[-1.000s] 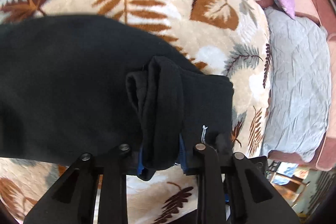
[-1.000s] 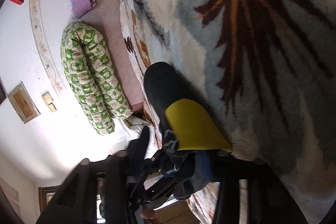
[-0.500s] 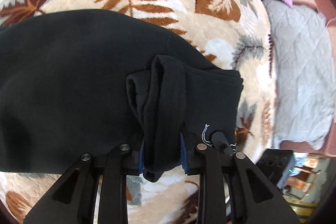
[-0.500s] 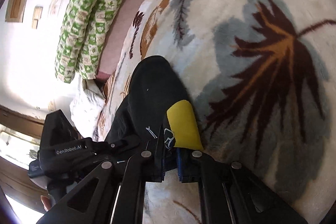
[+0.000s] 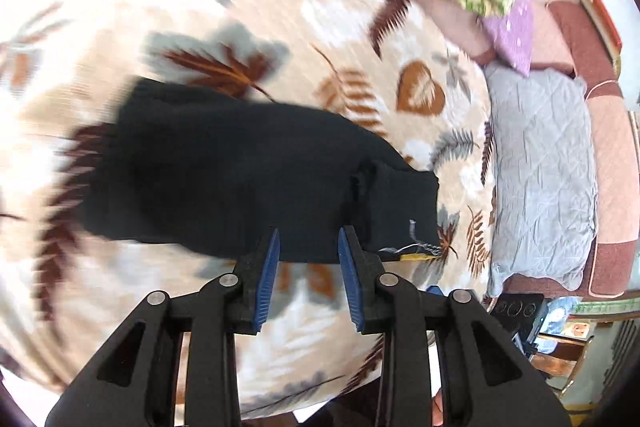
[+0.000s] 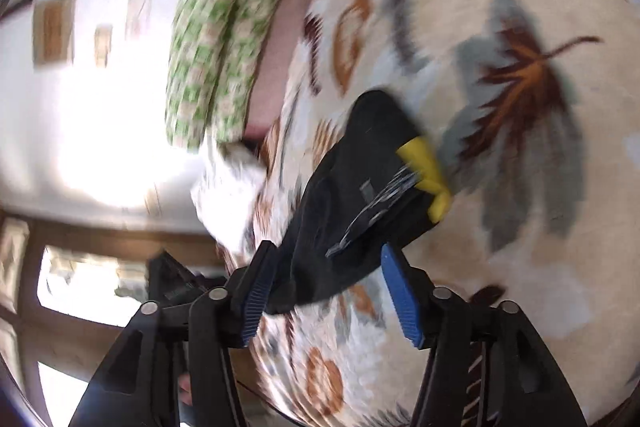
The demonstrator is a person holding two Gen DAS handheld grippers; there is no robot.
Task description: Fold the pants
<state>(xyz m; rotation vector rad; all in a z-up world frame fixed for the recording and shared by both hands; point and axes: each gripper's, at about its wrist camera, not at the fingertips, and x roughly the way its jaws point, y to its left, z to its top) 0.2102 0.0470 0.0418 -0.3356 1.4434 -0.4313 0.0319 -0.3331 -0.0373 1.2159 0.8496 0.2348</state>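
Pants, black, soft knit (image 5: 240, 179): folded into a long flat bundle lying on the cream plush blanket with brown and grey leaf print (image 5: 360, 27).

Left gripper (image 5: 308, 247): black frame with blue ribbed pads (image 5: 268, 283), jaws opening and apart. Nothing is pressed between the pads; the near edge of the pants shows in the gap beyond the tips, with blanket below it. The gripper points steeply down at the blanket from above the bundle.

Right gripper (image 6: 326, 275): same build, blue pads (image 6: 400, 303) spread wide, jaws opening. The near end of the pants (image 6: 352, 211) lies between the pads, clear of the right-hand one; whether it brushes the left-hand one cannot be told through the blur. This gripper points shallowly downward across the blanket.

Long axis, left wrist view: the bundle runs from upper left to lower right across the blanket, its narrower end with a raised fold and white printing toward the grey quilted pad (image 5: 540, 179).

Long axis, right wrist view: the bundle runs away from the gripper, with a yellow patch (image 6: 424, 171) and white printing on its right side, next to a large brown leaf of the blanket.

Beyond the blanket's far edge: a green-and-cream patterned bolster (image 6: 216, 55) and a purple cushion (image 5: 512, 31).

At the blanket's near edge, right wrist view: part of the left gripper's black body (image 6: 172, 283), blurred.
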